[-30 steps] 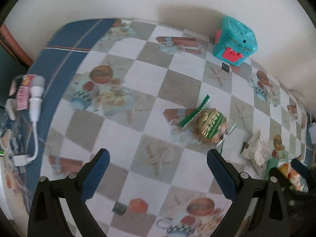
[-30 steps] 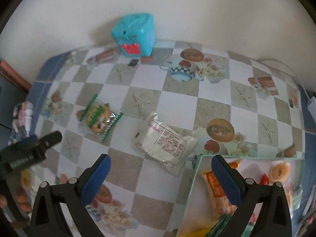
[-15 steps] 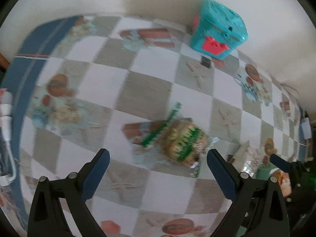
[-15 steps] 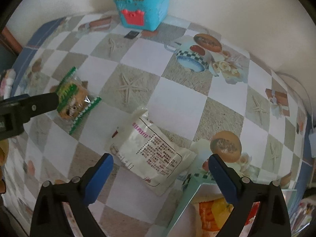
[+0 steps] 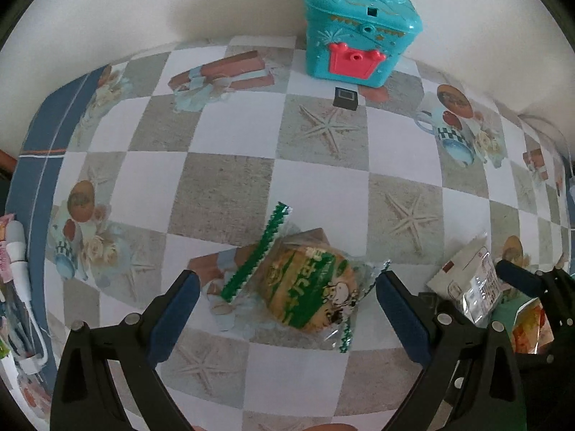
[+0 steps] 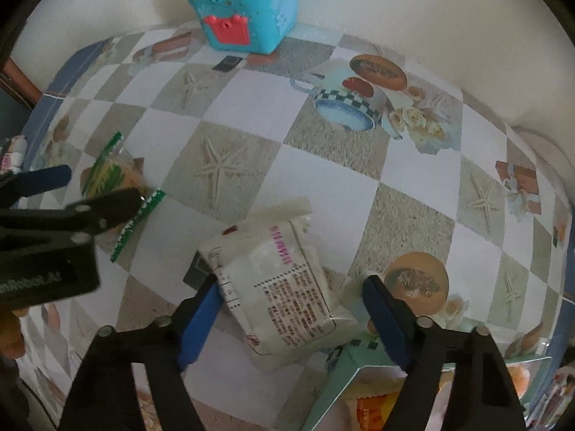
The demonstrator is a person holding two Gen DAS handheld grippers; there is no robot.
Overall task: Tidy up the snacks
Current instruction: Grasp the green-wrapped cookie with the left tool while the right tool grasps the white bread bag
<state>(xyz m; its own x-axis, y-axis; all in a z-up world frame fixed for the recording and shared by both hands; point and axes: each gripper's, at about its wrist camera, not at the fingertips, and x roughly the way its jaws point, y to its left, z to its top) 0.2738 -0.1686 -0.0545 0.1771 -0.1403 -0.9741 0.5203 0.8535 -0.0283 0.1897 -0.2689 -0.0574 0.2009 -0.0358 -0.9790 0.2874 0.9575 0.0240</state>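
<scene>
A counter (image 5: 230,186) covered in a checkered oilcloth printed with starfish and teacups runs back to a pale wall, where a turquoise toy chest (image 5: 355,25) with a pink clasp serves as the landmark. Well in front of the chest, toward the camera, a green-and-clear cookie packet (image 5: 305,287) lies flat between the spread fingers of the left gripper (image 5: 284,309), not yet touched. To the chest's front right, a white snack pouch (image 6: 280,287) lies between the wide-open fingers of the right gripper (image 6: 291,312), its near corner just beside a mint-green box (image 6: 345,388) that already holds orange packets.

The likely trouble is slippery film: closing on either wrapper's crimped edge instead of its body could let it slide out, and squeezing hard could crush the cookie. The two grippers work close together, so they may knock each other. A small black tile (image 5: 345,97) sits just before the chest, out of the way.
</scene>
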